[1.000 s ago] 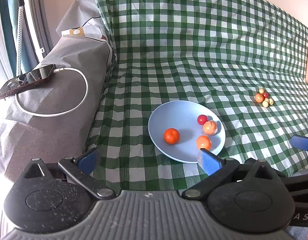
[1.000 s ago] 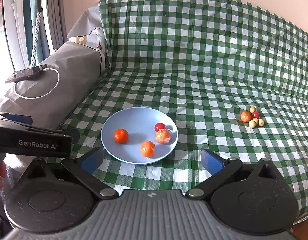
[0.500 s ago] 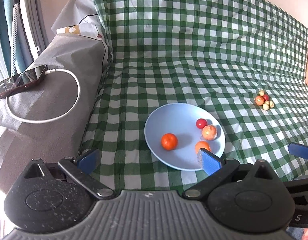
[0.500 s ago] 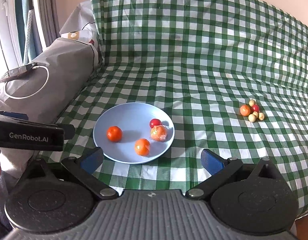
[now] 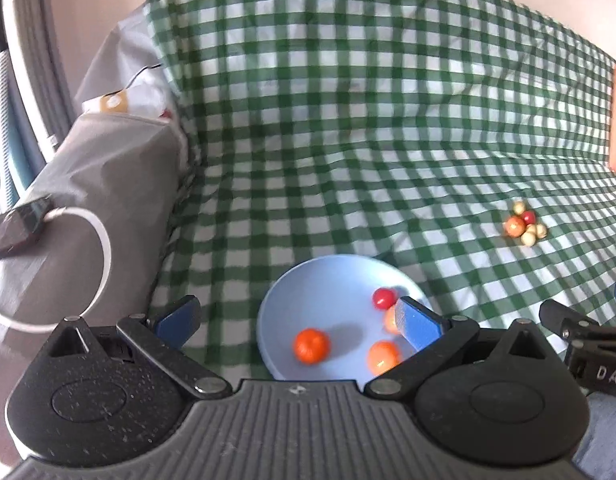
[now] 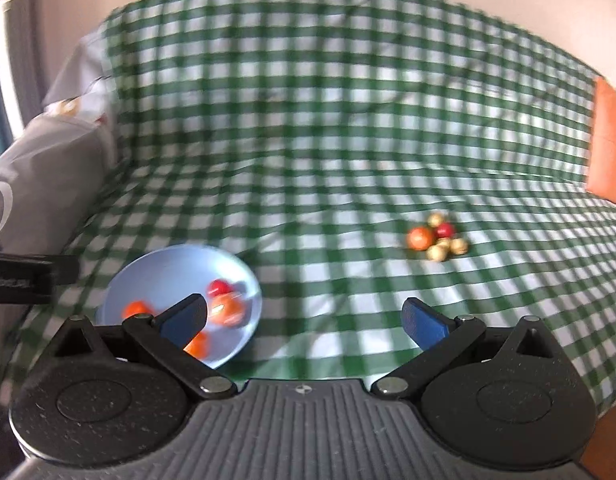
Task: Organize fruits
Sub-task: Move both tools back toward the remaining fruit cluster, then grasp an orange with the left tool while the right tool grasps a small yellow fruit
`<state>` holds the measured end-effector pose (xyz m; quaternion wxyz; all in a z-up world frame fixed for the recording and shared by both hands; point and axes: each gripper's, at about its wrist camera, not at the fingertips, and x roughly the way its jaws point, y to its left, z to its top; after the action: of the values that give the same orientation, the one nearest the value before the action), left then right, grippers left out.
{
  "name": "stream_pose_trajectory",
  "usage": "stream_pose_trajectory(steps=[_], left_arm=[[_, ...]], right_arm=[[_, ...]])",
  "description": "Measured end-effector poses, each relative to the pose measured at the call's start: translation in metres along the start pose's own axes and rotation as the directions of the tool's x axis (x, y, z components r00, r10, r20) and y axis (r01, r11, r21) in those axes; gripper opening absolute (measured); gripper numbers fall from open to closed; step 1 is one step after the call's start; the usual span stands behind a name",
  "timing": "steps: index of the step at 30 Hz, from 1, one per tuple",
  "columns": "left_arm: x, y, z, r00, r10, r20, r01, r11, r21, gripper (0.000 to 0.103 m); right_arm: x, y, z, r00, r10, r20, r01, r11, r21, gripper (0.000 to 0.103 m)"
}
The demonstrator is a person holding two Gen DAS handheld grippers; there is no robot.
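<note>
At the near edge, left gripper [image 5: 293, 318]: jaws spread wide, nothing held; positioned low over the near side of the plate.
Right gripper [image 6: 303, 318]: jaws spread wide, nothing held; aimed past the plate's right side, toward open cloth.
Blue plate [image 5: 308, 280]: at 12 o'clock in the left wrist view, 10 o'clock in the right; rested on the green checked cloth [image 5: 348, 140].
Plate contents: orange fruit [image 5: 311, 346] at 6 o'clock, a second [image 5: 382, 356] at 5 o'clock, a third partly hidden by a finger, small red fruit [image 5: 383, 298] at 2 o'clock.
Loose fruit cluster [image 6: 436, 238]: at 1 o'clock in the right wrist view, well apart from the plate; one orange, one red, several small pale pieces, all touching.
Handling (judged): light, round, prone to rolling on soft cloth; thin skin is likely bruised by hard pressure.
Grasp point (judged): across the widest part, one piece at a time, outermost first.
Far left: grey covered armrest [image 5: 87, 184], phone and white cable upon it.
</note>
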<state>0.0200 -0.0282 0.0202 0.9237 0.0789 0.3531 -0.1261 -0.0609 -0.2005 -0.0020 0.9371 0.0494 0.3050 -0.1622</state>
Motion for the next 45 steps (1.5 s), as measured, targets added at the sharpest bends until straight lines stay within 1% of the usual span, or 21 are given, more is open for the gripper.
stream_pose_trajectory(steps=[4,9,13,15,18,20,22,24,27,29,30,33,35,39,40,41,42,44,45], left_arm=[[0.01,-0.025,0.013,0.999,-0.043,0.013,0.043,0.999,0.011,0.103],[0.033,-0.06,0.028,0.99,-0.136,-0.024,0.136,0.99,0.017,0.103],[0.063,-0.088,0.036,0.982,-0.183,-0.052,0.184,0.983,0.019,0.103],[0.082,-0.103,0.042,0.974,-0.214,-0.073,0.216,0.976,0.028,0.103],[0.108,-0.132,0.05,0.965,-0.248,-0.084,0.255,0.963,0.083,0.103],[0.129,-0.155,0.058,0.957,-0.274,-0.096,0.284,0.951,0.119,0.103],[0.152,-0.176,0.063,0.948,-0.3,-0.11,0.313,0.94,0.133,0.103],[0.176,-0.2,0.068,0.941,-0.316,-0.118,0.332,0.929,0.163,0.103],[0.213,-0.239,0.07,0.934,-0.325,-0.147,0.353,0.903,0.245,0.103],[0.236,-0.262,0.071,0.925,-0.336,-0.179,0.375,0.882,0.286,0.103],[0.246,-0.27,0.072,0.921,-0.34,-0.19,0.384,0.874,0.299,0.102],[0.272,-0.292,0.075,0.909,-0.362,-0.208,0.414,0.845,0.34,0.101],[0.284,-0.304,0.076,0.907,-0.37,-0.204,0.421,0.823,0.381,0.101],[0.301,-0.321,0.078,0.893,-0.391,-0.222,0.449,0.781,0.433,0.094],[0.304,-0.324,0.079,0.884,-0.409,-0.227,0.468,0.766,0.44,0.093],[0.305,-0.325,0.081,0.872,-0.431,-0.233,0.49,0.753,0.44,0.084],[0.306,-0.325,0.083,0.863,-0.443,-0.244,0.506,0.746,0.434,0.07],[0.314,-0.326,0.087,0.842,-0.459,-0.283,0.539,0.739,0.404,0.058],[0.316,-0.326,0.088,0.839,-0.464,-0.282,0.543,0.74,0.397,0.055]], right_arm=[[0.011,-0.03,0.001,0.998,-0.07,0.006,0.07,0.996,0.055,0.102],[0.027,-0.067,-0.003,0.991,-0.134,0.0,0.134,0.985,0.106,0.102],[0.047,-0.1,-0.009,0.983,-0.18,-0.019,0.181,0.971,0.157,0.102],[0.062,-0.117,-0.011,0.98,-0.196,-0.028,0.198,0.965,0.172,0.102],[0.091,-0.142,-0.014,0.973,-0.224,-0.055,0.231,0.955,0.189,0.102],[0.113,-0.16,-0.015,0.971,-0.228,-0.073,0.238,0.95,0.203,0.102],[0.137,-0.178,-0.015,0.966,-0.24,-0.094,0.255,0.942,0.218,0.102],[0.159,-0.194,-0.013,0.963,-0.249,-0.103,0.267,0.937,0.227,0.102],[0.196,-0.222,-0.009,0.952,-0.28,-0.121,0.301,0.925,0.231,0.102],[0.223,-0.237,-0.007,0.946,-0.295,-0.135,0.318,0.926,0.206,0.102],[0.233,-0.243,-0.007,0.947,-0.288,-0.144,0.313,0.93,0.193,0.102],[0.259,-0.253,-0.007,0.961,-0.235,-0.142,0.256,0.954,0.156,0.102],[0.271,-0.256,-0.007,0.97,-0.198,-0.137,0.216,0.967,0.132,0.102],[0.283,-0.26,-0.006,0.985,-0.137,-0.103,0.148,0.983,0.107,0.102],[0.286,-0.26,-0.004,0.987,-0.126,-0.096,0.135,0.986,0.097,0.102],[0.289,-0.26,-0.002,0.988,-0.122,-0.089,0.13,0.988,0.081,0.102],[0.29,-0.257,0.0,0.989,-0.125,-0.083,0.13,0.989,0.064,0.102],[0.296,-0.256,0.003,0.992,-0.108,-0.07,0.111,0.993,0.042,0.102],[0.298,-0.255,0.004,0.993,-0.096,-0.065,0.099,0.995,0.035,0.102]])
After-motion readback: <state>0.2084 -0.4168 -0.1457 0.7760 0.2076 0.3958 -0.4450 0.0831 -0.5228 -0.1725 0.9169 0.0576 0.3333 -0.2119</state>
